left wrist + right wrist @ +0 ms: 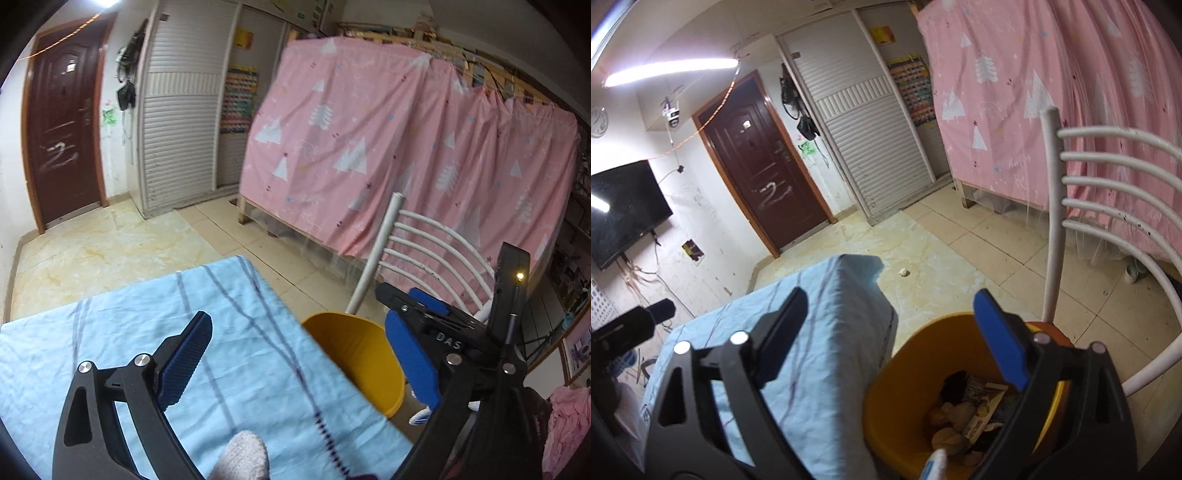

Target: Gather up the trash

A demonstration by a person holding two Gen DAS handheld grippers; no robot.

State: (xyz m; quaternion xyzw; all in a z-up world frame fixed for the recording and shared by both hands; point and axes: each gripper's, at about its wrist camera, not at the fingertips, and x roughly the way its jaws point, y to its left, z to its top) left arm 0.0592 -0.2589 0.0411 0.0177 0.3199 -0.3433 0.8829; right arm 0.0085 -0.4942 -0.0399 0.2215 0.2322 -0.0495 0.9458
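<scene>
Right gripper (890,336): fingers spread wide, nothing between them.
Left gripper (299,358): fingers released too, empty.
Bin (905,424): yellow, on the floor at five o'clock beside the blue-clothed surface (827,332), already holding wrappers.
Paper ball (904,272): on the floor at twelve o'clock beyond the surface corner (right hand nearer, I judge).

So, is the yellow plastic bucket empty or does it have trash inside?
Not empty: the yellow plastic bucket holds crumpled paper and wrappers at its bottom.
</scene>
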